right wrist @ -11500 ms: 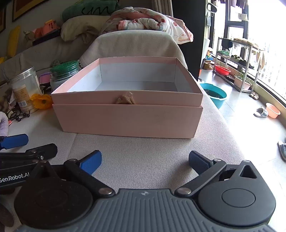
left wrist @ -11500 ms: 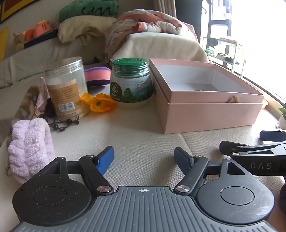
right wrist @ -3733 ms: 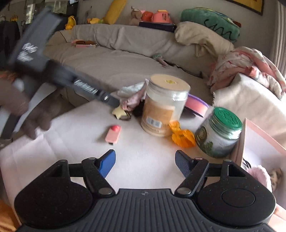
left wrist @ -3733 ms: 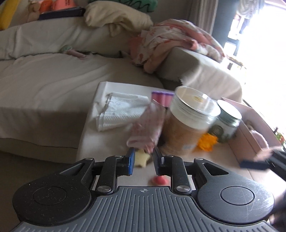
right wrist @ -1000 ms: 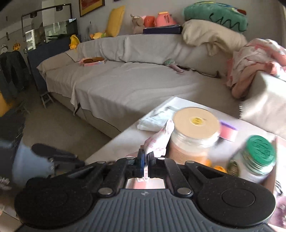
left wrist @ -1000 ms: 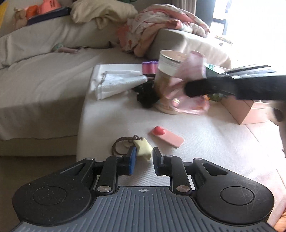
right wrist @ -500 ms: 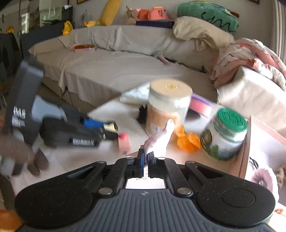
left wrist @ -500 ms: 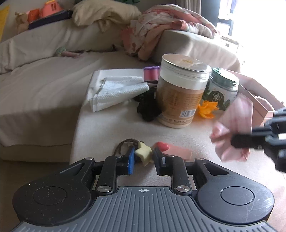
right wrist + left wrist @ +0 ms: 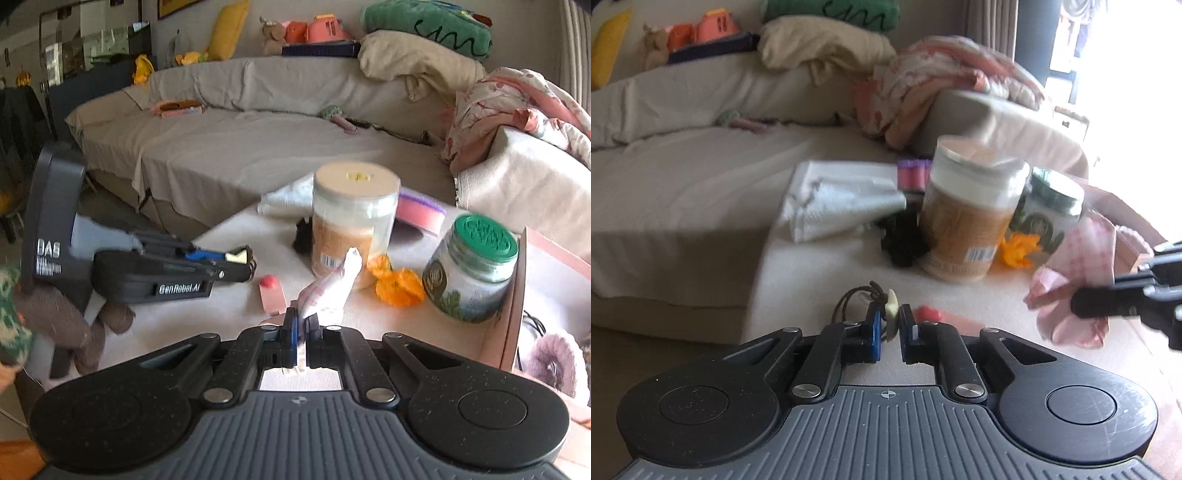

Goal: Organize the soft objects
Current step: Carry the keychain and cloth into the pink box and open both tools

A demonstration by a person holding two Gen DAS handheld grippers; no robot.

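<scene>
My left gripper (image 9: 889, 318) is shut on a pale yellow star charm (image 9: 892, 308), its jaws closing tight on the charm's sides. The charm's brown cord loop (image 9: 849, 301) hangs off to the left. From the right wrist view, that gripper (image 9: 236, 264) reaches in from the left with the star charm (image 9: 236, 257) at its tip. My right gripper (image 9: 302, 334) is shut on a pink checked cloth (image 9: 332, 286) that sticks up from its jaws. The left wrist view shows the same pink cloth (image 9: 1082, 254) at the right, near the pink box (image 9: 517, 295).
On the beige cushion stand a beige-lidded jar (image 9: 351, 221) and a green-lidded jar (image 9: 472, 266), with an orange flower (image 9: 399, 284) between them. A pink clip (image 9: 271, 293), a black scrunchie (image 9: 901, 243), a white towel (image 9: 842, 199) and a pink sponge (image 9: 419, 214) lie around. A fluffy lilac piece (image 9: 554, 362) sits in the box.
The left jaws have narrowed onto the star charm, which now stands edge-on between them. The right gripper has carried the pink cloth from in front of the jar rightward, toward the box.
</scene>
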